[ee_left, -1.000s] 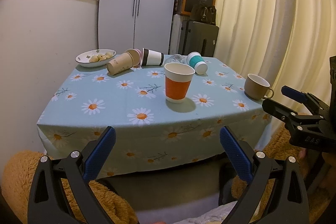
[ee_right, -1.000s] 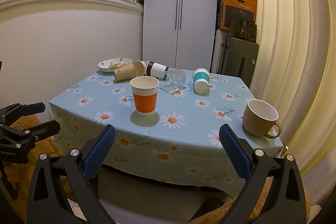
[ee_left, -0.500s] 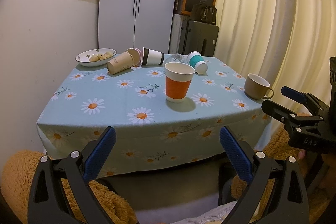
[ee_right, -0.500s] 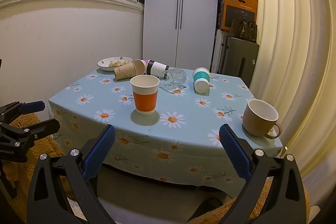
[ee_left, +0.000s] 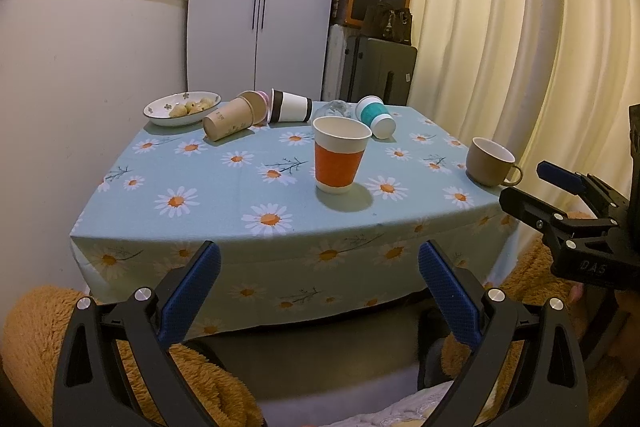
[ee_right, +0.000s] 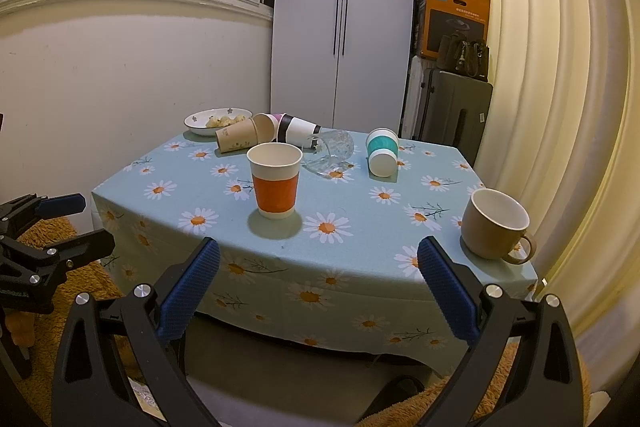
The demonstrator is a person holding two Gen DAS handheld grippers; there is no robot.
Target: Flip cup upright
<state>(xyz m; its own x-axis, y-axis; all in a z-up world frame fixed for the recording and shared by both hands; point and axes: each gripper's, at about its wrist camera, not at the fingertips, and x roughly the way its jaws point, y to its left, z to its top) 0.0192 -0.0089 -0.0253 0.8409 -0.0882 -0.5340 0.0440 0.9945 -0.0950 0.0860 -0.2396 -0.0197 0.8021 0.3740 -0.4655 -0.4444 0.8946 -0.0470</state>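
Left wrist view: left gripper [ee_left: 319,259], jaws wide, holding nothing, short of the table [ee_left: 200,187]. Upright: one orange-sleeved paper cup [ee_left: 340,155], mid-table; one tan mug [ee_left: 490,161], right edge. On their sides at the far end: one brown paper cup [ee_left: 232,119], one black-and-white cup [ee_left: 290,106], one teal-banded cup [ee_left: 376,117], one clear glass [ee_left: 334,109]. One bowl of food [ee_left: 182,103], far left corner.

Right wrist view: right gripper [ee_right: 319,259], jaws wide, empty, short of the table's near edge. Same count: two upright, four lying. Left gripper visible at left edge.
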